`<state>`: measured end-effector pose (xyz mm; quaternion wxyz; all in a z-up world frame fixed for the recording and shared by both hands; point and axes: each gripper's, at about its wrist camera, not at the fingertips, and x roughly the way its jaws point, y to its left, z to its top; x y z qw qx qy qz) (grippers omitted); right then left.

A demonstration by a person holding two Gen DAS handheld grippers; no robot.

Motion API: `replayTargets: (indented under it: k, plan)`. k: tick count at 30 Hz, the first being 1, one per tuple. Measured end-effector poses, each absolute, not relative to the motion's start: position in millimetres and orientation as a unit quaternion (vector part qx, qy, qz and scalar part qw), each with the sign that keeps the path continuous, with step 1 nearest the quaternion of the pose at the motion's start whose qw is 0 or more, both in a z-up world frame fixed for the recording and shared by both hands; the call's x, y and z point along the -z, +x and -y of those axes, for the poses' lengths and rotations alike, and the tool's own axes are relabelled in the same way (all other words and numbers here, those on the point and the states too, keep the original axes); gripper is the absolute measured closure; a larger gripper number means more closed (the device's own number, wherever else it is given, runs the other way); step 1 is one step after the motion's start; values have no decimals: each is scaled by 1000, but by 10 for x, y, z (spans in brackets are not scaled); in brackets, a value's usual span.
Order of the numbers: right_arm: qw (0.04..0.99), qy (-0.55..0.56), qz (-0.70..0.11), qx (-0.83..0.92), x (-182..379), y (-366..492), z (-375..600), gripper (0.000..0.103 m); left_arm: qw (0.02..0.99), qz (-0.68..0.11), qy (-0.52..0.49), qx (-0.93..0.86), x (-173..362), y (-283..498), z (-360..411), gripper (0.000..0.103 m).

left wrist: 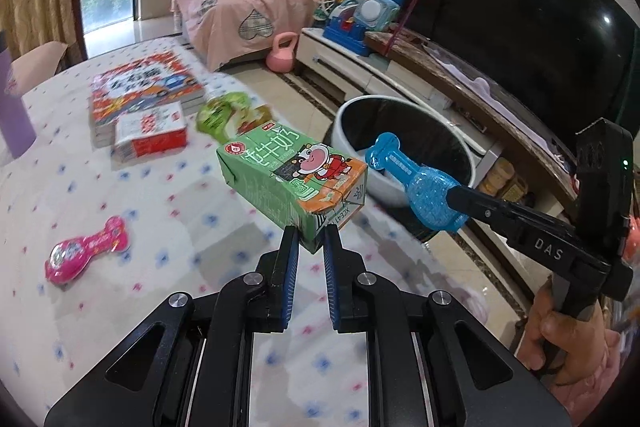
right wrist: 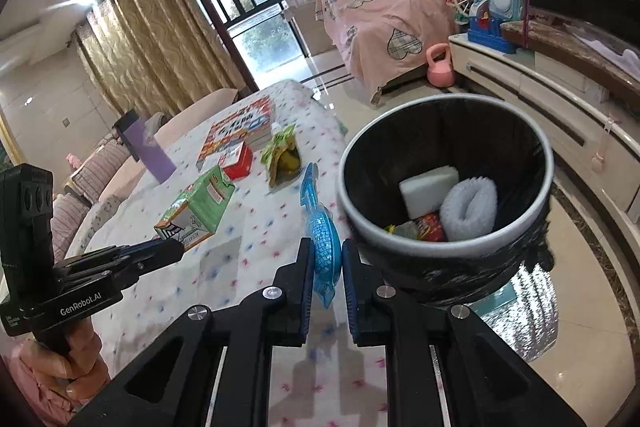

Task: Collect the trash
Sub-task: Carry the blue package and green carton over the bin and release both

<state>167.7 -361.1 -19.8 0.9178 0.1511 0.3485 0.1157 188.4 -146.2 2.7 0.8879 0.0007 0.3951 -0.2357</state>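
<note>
Right now I take the round black-lined trash bin with the white rim (right wrist: 448, 239) as my landmark; it stands on the floor just off the edge of the bench (left wrist: 120, 207), a table under a white cloth dotted blue and pink.

My left tool (left wrist: 311, 247) is closed down on a bottom corner of the green and orange milk carton (left wrist: 296, 179), held above the bench on the near side of the bin. My right tool (right wrist: 326, 267) is pinched on the wide end of the blue glittery bone-shaped plastic wrapper (right wrist: 320, 227), just beside the bin's rim and not yet over its mouth.

To do this step well, I judge each piece should be carried fully past the rim before I release. The corner hold on the carton looks thin, so I would move it level and slowly.

Only the right wrist view looks into the bin: a white foam block (right wrist: 428, 189), a roll of white foam wrap (right wrist: 472, 207) and a red wrapper (right wrist: 432, 227) lie there. Only the left wrist view shows the pink bone-shaped wrapper (left wrist: 86, 253) lying on the bench, well apart from the bin. The green snack bag (right wrist: 282, 151) on the bench shows in both.
</note>
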Motion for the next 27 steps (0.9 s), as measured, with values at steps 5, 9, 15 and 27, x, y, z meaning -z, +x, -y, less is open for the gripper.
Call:
replayTargets:
  k: [5,9,15,27]
  plan:
    - [924,153,-336,-95,100,1691,3828,89,886,-384,13,258,-129,1935,1729,92]
    - [929,153,-327,-79,26,1732,4006,89,884,-374,25,279,-199,1995,2002,92]
    - [934,150,-320,-57,-11,1850,4237,89,880,-364,38,303,-249,2143,2407,94]
    - [928,144,-341,-33,133,2148,4528,86,860,-401,41,314,35,2451,2732,102]
